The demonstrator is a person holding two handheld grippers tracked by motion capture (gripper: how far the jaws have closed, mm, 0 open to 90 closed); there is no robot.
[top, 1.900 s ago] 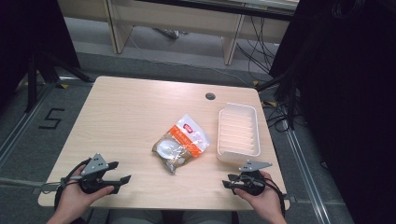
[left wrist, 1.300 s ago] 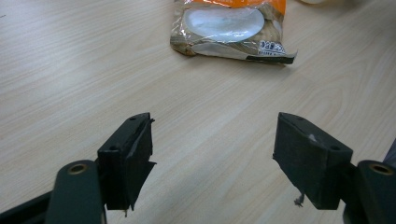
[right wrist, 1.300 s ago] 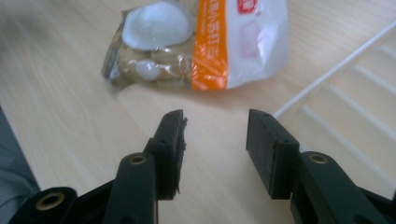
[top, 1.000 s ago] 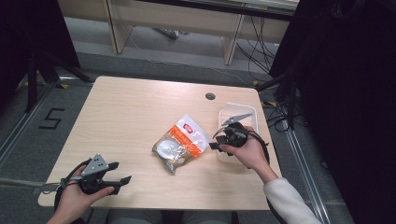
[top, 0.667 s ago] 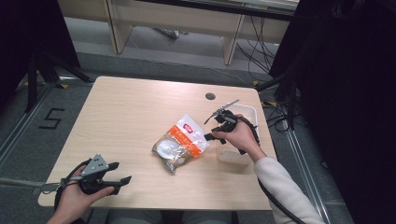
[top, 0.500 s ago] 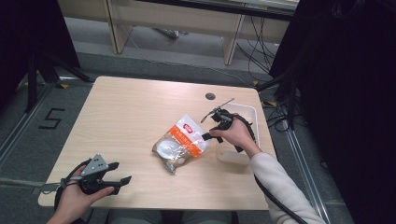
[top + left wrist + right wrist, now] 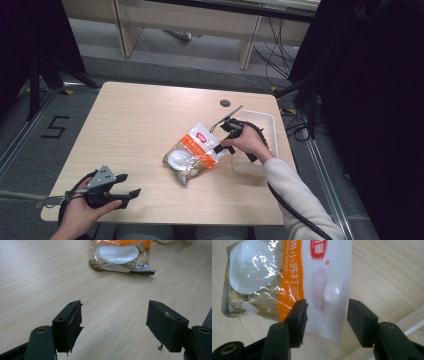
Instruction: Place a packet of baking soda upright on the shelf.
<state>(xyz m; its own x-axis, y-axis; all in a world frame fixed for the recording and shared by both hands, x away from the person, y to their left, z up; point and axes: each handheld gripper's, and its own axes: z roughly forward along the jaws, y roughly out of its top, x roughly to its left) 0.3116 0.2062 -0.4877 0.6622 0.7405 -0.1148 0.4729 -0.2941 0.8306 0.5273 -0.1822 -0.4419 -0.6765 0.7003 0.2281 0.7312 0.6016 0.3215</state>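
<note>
Right gripper view: right tool (image 7: 325, 315) gapes astride the snack bag (image 7: 287, 282); left tool (image 7: 120, 327) open, empty.

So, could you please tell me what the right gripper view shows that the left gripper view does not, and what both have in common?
The right gripper view alone shows the right gripper, its black jaws open around the white end of the orange and clear plastic snack bag, with red logo and orange lettering. The left gripper view alone shows the left gripper, open above bare light wooden table, and the bag's barcode edge. Both show the bag's round white contents and wood grain.
</note>
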